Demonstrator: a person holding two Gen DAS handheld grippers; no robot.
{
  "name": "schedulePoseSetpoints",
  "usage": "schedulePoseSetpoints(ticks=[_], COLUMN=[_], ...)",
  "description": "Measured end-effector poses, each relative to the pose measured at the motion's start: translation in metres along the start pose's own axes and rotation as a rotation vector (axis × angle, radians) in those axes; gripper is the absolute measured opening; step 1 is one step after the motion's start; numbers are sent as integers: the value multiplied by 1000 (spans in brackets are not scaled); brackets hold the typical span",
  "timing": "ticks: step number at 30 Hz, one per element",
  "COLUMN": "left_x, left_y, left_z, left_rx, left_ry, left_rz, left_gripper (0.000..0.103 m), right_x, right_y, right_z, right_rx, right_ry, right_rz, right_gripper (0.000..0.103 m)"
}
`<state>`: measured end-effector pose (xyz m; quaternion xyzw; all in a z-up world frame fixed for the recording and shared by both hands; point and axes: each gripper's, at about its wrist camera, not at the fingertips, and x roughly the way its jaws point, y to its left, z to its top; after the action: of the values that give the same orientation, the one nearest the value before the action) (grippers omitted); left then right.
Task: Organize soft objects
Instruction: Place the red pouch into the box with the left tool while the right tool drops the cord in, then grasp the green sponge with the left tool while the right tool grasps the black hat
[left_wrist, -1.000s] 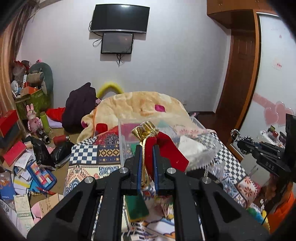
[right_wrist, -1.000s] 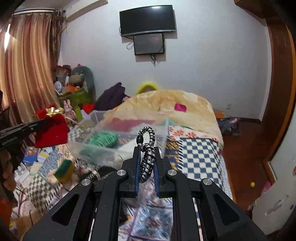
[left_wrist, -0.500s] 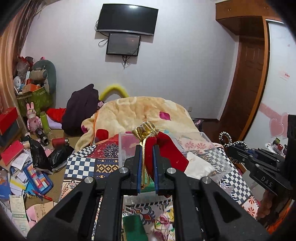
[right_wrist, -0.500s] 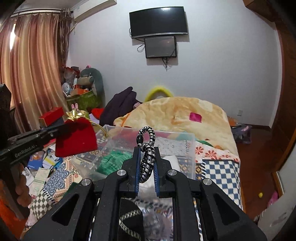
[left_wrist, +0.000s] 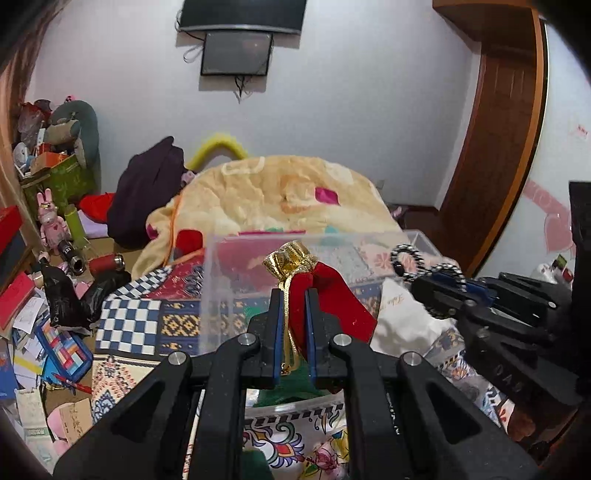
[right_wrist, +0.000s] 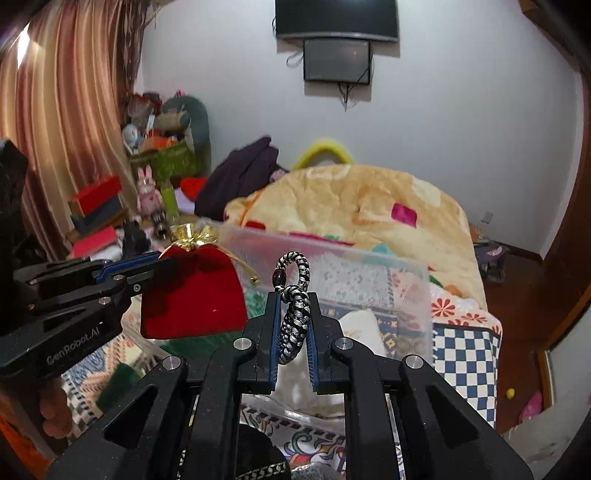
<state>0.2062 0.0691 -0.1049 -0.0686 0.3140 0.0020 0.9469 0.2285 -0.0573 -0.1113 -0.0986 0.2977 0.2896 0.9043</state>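
red velvet pouch (left_wrist: 334, 295) w/ gold drawstring top, pinched betw. the two blue pads of left hand-held gripper (left_wrist: 294, 314); gold neck sticks up past the fingertips, red body hangs off to the right of them. held in air over clear plastic bin (left_wrist: 221, 280), not touching it. in right wrist view same pouch (right_wrist: 194, 293) seen side-on, clamped at its upper left edge by left hand-held gripper (right_wrist: 155, 267), body hanging below and right.

black-and-white braided cord (right_wrist: 293, 310) w/ loop and dark bead, clamped betw. pads of right hand-held gripper (right_wrist: 293, 325); loop pokes up above the tips, rest runs down betw. the fingers. in left wrist view cord (left_wrist: 408, 258) sits at tip of right hand-held gripper (left_wrist: 439, 286), just right of pouch, also above the bin.

bin on patterned bedspread (left_wrist: 129, 325) of the bed; green item and white cloth (right_wrist: 360, 328) inside. yellow blanket (left_wrist: 288, 195) heaped behind bin. dark clothing (left_wrist: 147, 192) left of blanket. tv (right_wrist: 336, 18) on wall above. clutter on floor (left_wrist: 37, 332) left of the bed.
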Motion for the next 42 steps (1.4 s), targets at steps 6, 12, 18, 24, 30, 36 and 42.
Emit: schedulePoseSetpoints(ticks=[6,12,18,24,30,36,42], left_x=[21,33,30,10,-21,-57,-80], left_y=[-6,-2,-1,-2,-6,-7,-6], left_z=[-8,-12,-15,-12,-8,-6,-13], left_rx=[31,23,17,20,38,40,43], left_ry=[69,114,122,88,32,-38,-67], left_rz=[7,1,-6,-22,-39,-50,-56], left_gripper=[10,10,12,24,31,46,51], right_x=[18,22,12,-1,-23,-54,-77], right_y=[6,5,7,5,1,-1,0], right_z=[-9,-12,-11,-8,-4,-2,-11], right_rx=[-39,-62,-80,-88,-68,-43,-27], right_ry=[82,117,90,44,-12,-99,-149], right_rz=[-19,-38,-55,-70,-69,-53,-16], right_gripper=[11,19,44,59,61,71,72])
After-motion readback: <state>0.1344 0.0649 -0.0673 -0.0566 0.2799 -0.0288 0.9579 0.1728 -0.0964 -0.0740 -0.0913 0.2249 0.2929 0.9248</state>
